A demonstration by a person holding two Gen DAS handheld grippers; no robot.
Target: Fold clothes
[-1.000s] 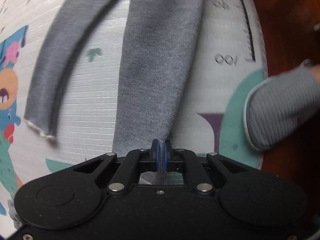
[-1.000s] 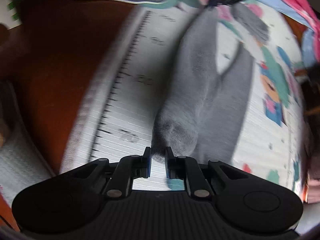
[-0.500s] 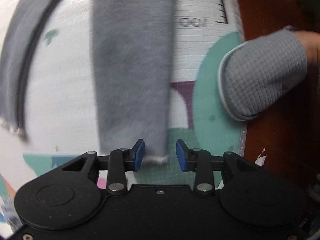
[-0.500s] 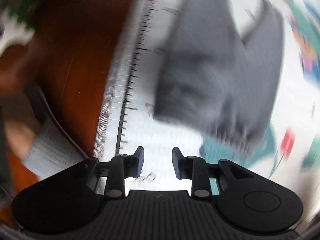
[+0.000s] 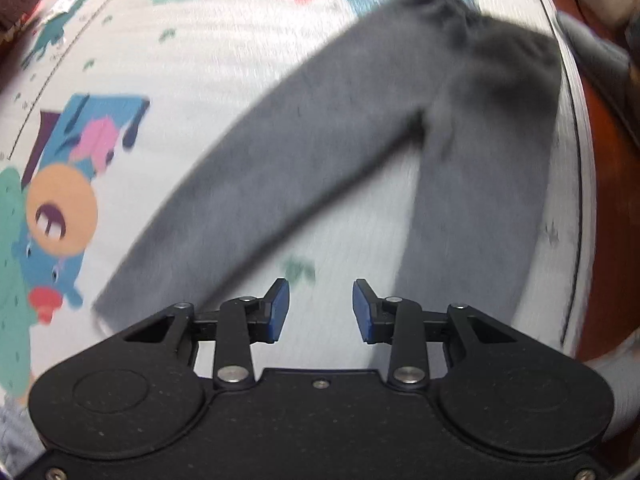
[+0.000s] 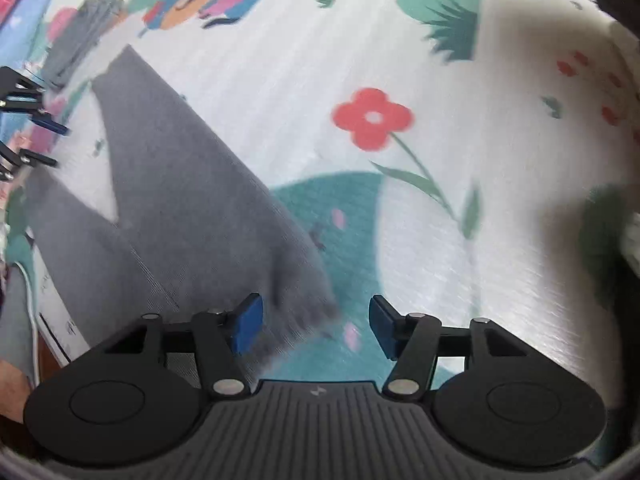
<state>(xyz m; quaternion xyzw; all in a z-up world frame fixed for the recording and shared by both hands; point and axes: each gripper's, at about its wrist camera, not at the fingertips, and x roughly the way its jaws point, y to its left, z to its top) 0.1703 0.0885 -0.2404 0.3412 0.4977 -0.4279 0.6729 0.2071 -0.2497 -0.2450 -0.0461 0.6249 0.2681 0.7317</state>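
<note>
Trousers [image 5: 400, 128], grey knit, one pair, spread flat on a play mat [image 5: 224, 60] printed with cartoon animals, flowers and a ruler scale along its edge. Legs splayed in a V: seen from the left wrist, the waist lies at the far upper right, one leg runs diagonally down to the lower left, the other drops almost straight toward the lower right, close to the mat's border. A wedge of bare mat shows between the legs.

Left gripper [image 5: 320, 310]: jaws released and spread, blue pads facing each other with nothing between them; it hovers over the bare wedge, between the two leg ends and touching neither.

Right gripper [image 6: 314, 326]: jaws released, spread wide. The frayed waist corner of the trousers [image 6: 192, 216] lies on the mat just ahead of the left pad, loose, not pinched. The left gripper's fingers [image 6: 48, 122] show at the far left edge of this view, beyond the leg ends.

Floor [image 5: 612, 208], reddish brown, borders the mat on the right. Both views are motion-blurred; fine fabric detail cannot be told.
</note>
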